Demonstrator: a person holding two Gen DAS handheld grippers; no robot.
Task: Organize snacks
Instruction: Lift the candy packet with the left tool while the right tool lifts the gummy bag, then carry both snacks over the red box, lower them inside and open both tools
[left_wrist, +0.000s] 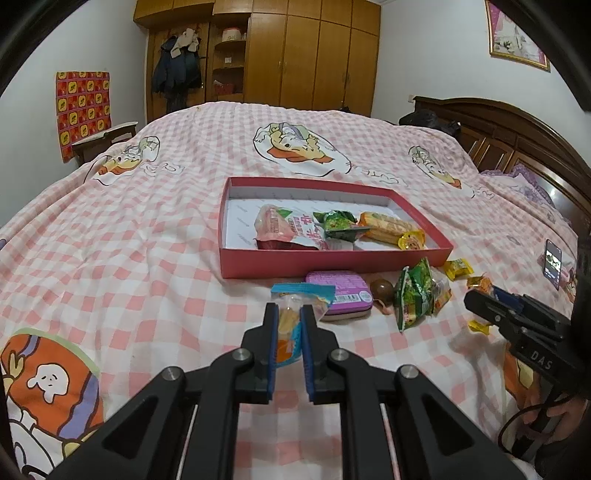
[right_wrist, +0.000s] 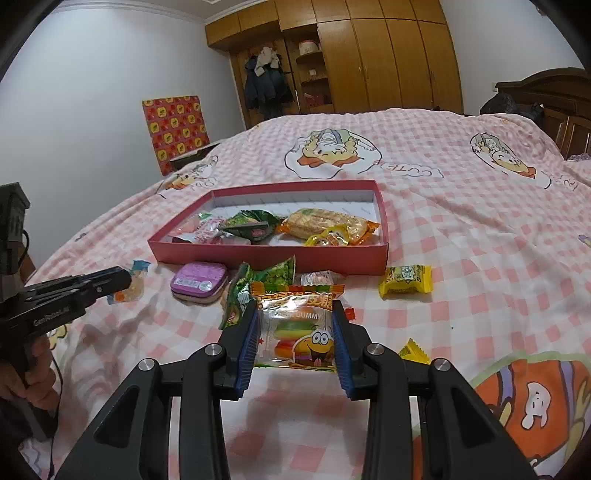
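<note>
The left gripper (left_wrist: 289, 314) was clamped on a small clear snack packet with a blue top (left_wrist: 301, 295); its lower half was hidden between the pads. The right gripper (right_wrist: 294, 334) was closed on a transparent burger gummy bag (right_wrist: 295, 328) by its two side edges. Both stood near the shallow red cardboard box (left_wrist: 317, 263), which held four snacks. A purple tin (right_wrist: 198, 281) lay just before the box. A green packet (right_wrist: 236, 299) was partly hidden behind the gummy bag.
</note>
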